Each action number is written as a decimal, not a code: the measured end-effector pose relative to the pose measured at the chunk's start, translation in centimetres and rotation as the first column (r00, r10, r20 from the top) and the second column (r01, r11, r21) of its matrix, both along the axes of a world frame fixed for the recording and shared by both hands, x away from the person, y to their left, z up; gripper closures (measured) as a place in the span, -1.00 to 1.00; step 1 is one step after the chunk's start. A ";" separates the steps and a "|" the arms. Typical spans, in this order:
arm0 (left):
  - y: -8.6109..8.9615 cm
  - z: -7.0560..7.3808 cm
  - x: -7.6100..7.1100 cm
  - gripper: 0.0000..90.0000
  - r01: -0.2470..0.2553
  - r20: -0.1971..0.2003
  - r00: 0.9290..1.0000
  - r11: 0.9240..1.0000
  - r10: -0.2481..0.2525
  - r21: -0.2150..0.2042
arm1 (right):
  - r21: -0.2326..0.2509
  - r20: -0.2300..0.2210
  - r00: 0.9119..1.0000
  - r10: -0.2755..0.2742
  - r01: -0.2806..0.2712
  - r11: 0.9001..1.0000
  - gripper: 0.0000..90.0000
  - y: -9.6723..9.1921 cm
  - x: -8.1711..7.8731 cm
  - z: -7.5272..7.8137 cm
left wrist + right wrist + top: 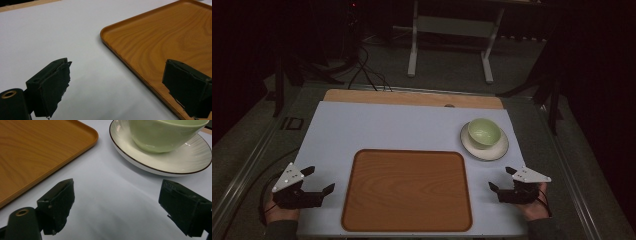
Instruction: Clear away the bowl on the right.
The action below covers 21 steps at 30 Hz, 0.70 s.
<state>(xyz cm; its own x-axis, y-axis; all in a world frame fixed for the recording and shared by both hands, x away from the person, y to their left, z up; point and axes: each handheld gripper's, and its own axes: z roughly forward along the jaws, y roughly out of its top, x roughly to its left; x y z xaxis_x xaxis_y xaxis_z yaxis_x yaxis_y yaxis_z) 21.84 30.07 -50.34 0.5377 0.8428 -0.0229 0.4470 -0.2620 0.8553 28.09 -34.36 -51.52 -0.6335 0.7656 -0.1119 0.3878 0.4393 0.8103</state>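
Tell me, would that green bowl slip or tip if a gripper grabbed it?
Probably slippery: the bowl looks glossy and glazed. It sits loose on a smooth plate, so a push may slide it. It looks ceramic, so likely stiff and breakable.

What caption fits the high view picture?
Two open grippers flank an empty tray; a bowl sits on a plate.

left gripper (319,180): hand-held, low at near left, jaws spread wide, empty. right gripper (501,179): hand-held, near right, jaws likewise apart, empty.

No legible text or markings.
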 end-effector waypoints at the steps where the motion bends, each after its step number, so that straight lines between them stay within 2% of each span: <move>1: 0.0 0.0 0.0 -0.84 -0.001 0.001 1.000 1.000 0.001 -0.001 | 0.000 0.000 1.000 0.000 0.000 1.000 -0.71 0.0 0.0 0.0; 21: 0.1 -0.1 0.0 -0.84 -0.021 0.003 1.000 1.000 0.021 -0.003 | -0.031 0.007 1.000 0.011 -0.011 0.999 -0.71 1.3 0.3 0.6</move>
<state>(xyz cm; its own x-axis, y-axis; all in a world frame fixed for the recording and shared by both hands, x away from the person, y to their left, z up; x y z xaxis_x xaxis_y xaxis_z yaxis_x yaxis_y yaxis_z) 21.88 30.13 -50.42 0.5200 0.8538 -0.0236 0.4497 -0.2502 0.8574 28.41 -33.09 -50.96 -0.6406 0.7550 -0.1401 0.3771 0.4683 0.7991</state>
